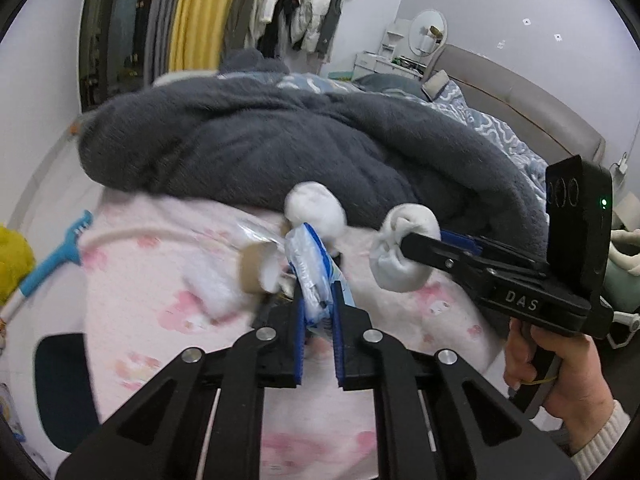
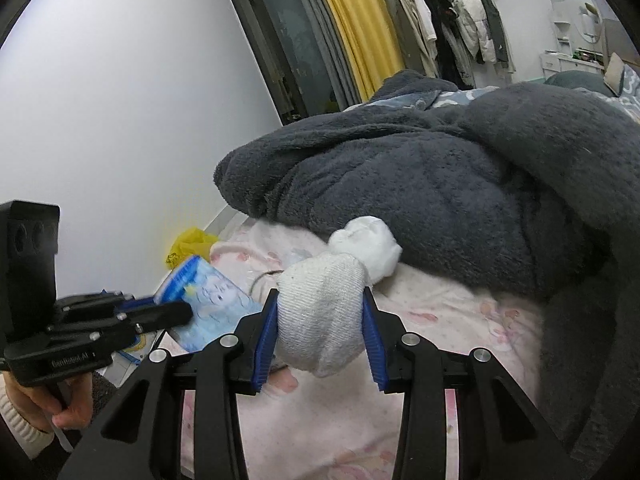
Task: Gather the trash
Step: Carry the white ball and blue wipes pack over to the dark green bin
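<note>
In the left wrist view my left gripper (image 1: 318, 292) is shut on a crumpled blue-and-white plastic packet (image 1: 310, 268), held just above the pink bed sheet (image 1: 160, 320). A cardboard tube (image 1: 254, 270) with white tissue lies blurred just left of it. My right gripper (image 2: 320, 296) is shut on a white knitted cloth wad (image 2: 324, 320), which fills the space between its blue pads. From the left wrist view that wad (image 1: 400, 264) hangs at the right gripper (image 1: 406, 244) tip. A second white wad (image 2: 370, 248) rests on the sheet against the blanket. The left gripper (image 2: 182, 312) and packet (image 2: 212, 300) show at the left.
A thick grey fluffy blanket (image 1: 300, 140) is heaped across the bed behind the wads. A yellow plastic bag (image 2: 192, 244) lies on the floor by the bed's corner. A blue-headed brush (image 1: 52, 264) and a dark seat (image 1: 60, 380) stand at the left. Clothes hang on a rack (image 2: 452, 24).
</note>
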Demonstrator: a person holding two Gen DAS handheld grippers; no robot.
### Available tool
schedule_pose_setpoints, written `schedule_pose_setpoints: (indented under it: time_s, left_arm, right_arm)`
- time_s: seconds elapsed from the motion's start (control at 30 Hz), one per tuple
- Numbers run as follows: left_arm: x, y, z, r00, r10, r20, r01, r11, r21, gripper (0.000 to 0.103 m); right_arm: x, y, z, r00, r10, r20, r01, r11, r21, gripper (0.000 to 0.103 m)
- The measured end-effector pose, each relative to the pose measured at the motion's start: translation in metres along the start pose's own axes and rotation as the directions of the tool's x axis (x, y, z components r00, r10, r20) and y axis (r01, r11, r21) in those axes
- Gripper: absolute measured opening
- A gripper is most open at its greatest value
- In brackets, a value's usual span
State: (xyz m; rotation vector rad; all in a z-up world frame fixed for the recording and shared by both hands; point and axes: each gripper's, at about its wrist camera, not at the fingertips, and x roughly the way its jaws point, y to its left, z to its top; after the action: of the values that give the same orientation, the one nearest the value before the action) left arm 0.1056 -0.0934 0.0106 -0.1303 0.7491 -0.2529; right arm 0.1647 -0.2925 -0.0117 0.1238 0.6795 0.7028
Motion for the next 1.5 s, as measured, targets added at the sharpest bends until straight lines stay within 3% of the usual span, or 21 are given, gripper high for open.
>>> schedule_pose_setpoints:
  time_s: [0.37, 0.7, 1.23, 1.5]
  left_arm:
    - [-0.023, 0.068, 0.003, 0.992, 0.112, 0.061, -0.108, 0.992, -0.059, 0.013]
    - [-0.034, 0.105, -0.003, 0.981, 0.181, 0.066, -0.176, 0.982, -0.073, 0.013]
    - [-0.036, 0.189, -0.041, 0.961, 0.274, -0.036, -0.276, 0.953, -0.123, 0.013]
    - [-0.031, 0.242, -0.071, 0.945, 0.303, -0.125, -0.321, 0.930, -0.177, 0.013]
  right_arm:
    - [0.029, 0.046, 0.020, 0.999, 0.043, 0.006, -0.042, 0.998, -0.045, 0.040]
    - [0.047, 0.074, 0.033, 0.997, 0.072, 0.014, -0.071, 0.996, -0.061, 0.040]
    - [0.102, 0.151, 0.043, 0.990, 0.138, -0.031, -0.141, 0.984, -0.105, 0.040]
    - [0.145, 0.191, 0.037, 0.978, 0.180, -0.103, -0.191, 0.976, -0.104, 0.040]
